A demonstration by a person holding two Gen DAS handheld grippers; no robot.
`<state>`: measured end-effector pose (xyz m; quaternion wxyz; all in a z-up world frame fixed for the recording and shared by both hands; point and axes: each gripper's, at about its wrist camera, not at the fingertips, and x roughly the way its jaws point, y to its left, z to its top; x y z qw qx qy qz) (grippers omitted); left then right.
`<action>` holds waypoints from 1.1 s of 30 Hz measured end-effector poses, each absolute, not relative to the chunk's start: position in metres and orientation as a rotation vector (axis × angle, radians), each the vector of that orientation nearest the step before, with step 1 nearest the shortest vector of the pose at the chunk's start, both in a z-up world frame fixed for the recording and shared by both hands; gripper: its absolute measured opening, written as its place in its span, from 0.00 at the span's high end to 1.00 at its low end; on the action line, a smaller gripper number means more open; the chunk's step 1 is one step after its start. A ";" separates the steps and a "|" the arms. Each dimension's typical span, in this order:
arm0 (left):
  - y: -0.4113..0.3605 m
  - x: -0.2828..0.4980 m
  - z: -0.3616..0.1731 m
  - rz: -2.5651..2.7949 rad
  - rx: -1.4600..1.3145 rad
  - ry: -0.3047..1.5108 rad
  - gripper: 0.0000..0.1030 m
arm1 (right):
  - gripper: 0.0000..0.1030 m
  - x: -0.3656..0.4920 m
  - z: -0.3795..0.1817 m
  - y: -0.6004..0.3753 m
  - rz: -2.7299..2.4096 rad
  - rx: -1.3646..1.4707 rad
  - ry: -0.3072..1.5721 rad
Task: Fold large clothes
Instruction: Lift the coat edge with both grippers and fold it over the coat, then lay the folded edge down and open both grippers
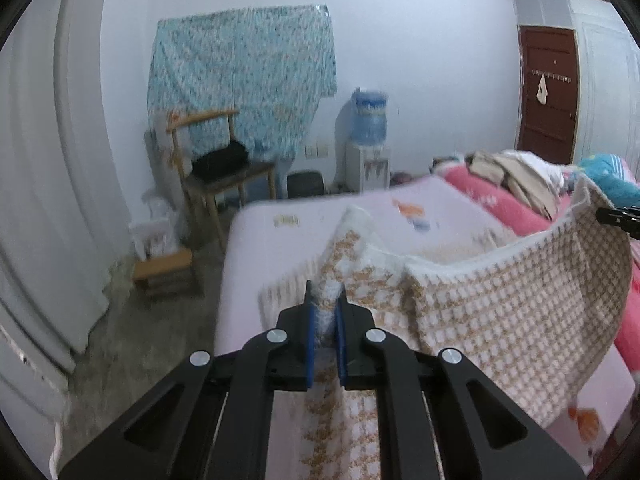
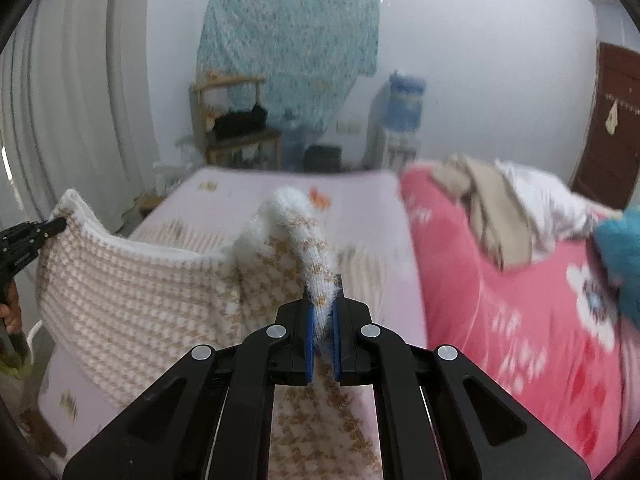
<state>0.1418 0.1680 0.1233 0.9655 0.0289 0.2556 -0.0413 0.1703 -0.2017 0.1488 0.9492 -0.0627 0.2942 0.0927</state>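
We hold the checked sweater up over the near end of the bed, stretched between us: our left gripper pinches one fuzzy edge, our right gripper pinches another, both jaws clenched on fabric.

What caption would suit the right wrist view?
Right gripper pinching a checked knit garment above a bed, left gripper holding the other end.

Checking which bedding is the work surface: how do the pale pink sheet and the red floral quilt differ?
The pale pink sheet lies flat and smooth; the red floral quilt sits bulkier beside it. The sheet has the checked knit garment hanging over it; the quilt carries a pile of beige clothes. Both lie on the bed.
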 end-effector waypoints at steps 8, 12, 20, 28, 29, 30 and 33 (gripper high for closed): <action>0.172 0.294 0.105 -0.069 0.125 0.636 0.92 | 0.95 0.333 0.123 -0.213 0.201 -0.009 0.713; 0.178 0.349 0.050 -0.076 0.076 0.840 0.91 | 0.89 0.397 0.053 -0.219 0.198 0.070 0.922; 0.247 0.361 0.015 -0.116 -0.262 0.969 0.53 | 0.49 0.412 0.013 -0.275 0.226 0.355 0.987; 0.275 0.342 0.039 -0.104 -0.421 0.903 0.52 | 0.39 0.391 0.040 -0.302 0.152 0.422 0.907; 0.266 0.342 0.044 -0.110 -0.417 0.894 0.52 | 0.39 0.384 0.047 -0.298 0.157 0.404 0.895; 0.262 0.335 0.053 -0.122 -0.410 0.881 0.52 | 0.39 0.379 0.050 -0.295 0.160 0.386 0.889; 0.242 0.311 0.078 -0.175 -0.365 0.834 0.46 | 0.38 0.350 0.073 -0.276 0.169 0.296 0.867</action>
